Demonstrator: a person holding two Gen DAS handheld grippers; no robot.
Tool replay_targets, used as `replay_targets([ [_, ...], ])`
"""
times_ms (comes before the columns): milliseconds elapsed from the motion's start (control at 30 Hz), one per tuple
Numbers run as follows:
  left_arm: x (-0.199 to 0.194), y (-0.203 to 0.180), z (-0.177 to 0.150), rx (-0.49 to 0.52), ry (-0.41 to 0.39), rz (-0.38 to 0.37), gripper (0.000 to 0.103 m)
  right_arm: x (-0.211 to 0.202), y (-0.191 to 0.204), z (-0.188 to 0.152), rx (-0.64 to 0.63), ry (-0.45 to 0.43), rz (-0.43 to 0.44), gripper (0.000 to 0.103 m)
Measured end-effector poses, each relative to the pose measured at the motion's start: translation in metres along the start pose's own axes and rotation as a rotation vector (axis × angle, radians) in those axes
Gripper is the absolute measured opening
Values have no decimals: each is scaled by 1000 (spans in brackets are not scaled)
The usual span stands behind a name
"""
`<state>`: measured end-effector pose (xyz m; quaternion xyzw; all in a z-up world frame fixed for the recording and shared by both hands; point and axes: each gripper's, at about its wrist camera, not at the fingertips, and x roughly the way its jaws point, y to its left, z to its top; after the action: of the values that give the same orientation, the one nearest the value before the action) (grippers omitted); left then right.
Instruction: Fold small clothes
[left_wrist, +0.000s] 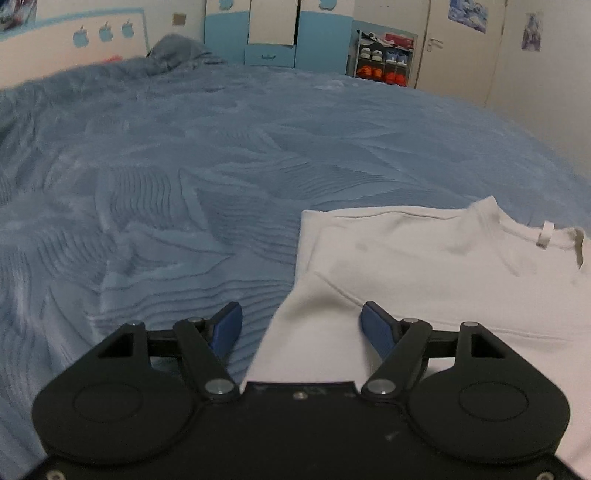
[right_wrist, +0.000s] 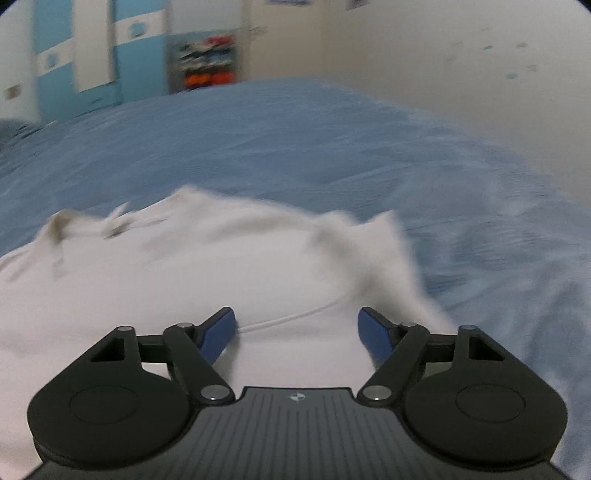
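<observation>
On bed: white top (left_wrist: 424, 266) lies flat on the blue bedspread (left_wrist: 184, 166), near edge of the bed, collar end away from the cameras.
left gripper (left_wrist: 301, 325): jaws spread wide, holding nothing. Sits over the garment's left side edge; one blue pad is above bedspread, the other above cloth.
right gripper (right_wrist: 297, 326): jaws spread wide, empty. Over the garment's right portion, both pads above white fabric.
key relation: garment lies ahead of and under both grippers, long axis running away from them toward the collar (left_wrist: 532, 236). Left gripper is nearer the left edge; right gripper is nearer the raised right flap (right_wrist: 376, 243).
garment look: plain white, thin knit, neck tag loop (left_wrist: 545, 234) visible at collar. Left side looks already turned in, giving a straight edge. Right side is rumpled and peaked, not flat.
image quality: right wrist view is motion-blurred, so flap detail is uncertain.
step (judgement): mid-fold; right side probably needs laying in or smoothing next.
risk (judgement): soft cloth may bunch if pinched through several layers.
</observation>
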<state>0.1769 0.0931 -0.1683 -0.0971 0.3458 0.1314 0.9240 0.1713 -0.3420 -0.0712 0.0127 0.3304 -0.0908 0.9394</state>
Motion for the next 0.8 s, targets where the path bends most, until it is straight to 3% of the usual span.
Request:
replay_targets([
  [67,-1,-1,-1,13,-3,-4,75,3,-15,4,4,-19,-73,89],
  [100,1,0,-1,16,-4,-2,75,7,-25,5,10,-13,-109,99],
  [167,0,1,-1,16,-3,-2,75,13,-51,5,68,0,-147,100],
  [267,-4,0,2,20,-5,8,74,17,-95,2,259,43,-1,100],
  [333,-11,-9,6,42,-16,23,73,9,-106,3,332,28,47,89],
  [467,-42,-38,18,76,-95,-69,73,-21,-82,13,271,-60,137,86],
  [567,-60,-68,18,131,-127,-138,73,-32,-43,19,140,-55,143,88],
  [667,-62,-93,7,174,-102,-201,73,-32,-12,15,69,-34,241,89],
  [800,-50,-118,-18,270,-66,-173,73,-23,19,-1,6,27,291,89],
])
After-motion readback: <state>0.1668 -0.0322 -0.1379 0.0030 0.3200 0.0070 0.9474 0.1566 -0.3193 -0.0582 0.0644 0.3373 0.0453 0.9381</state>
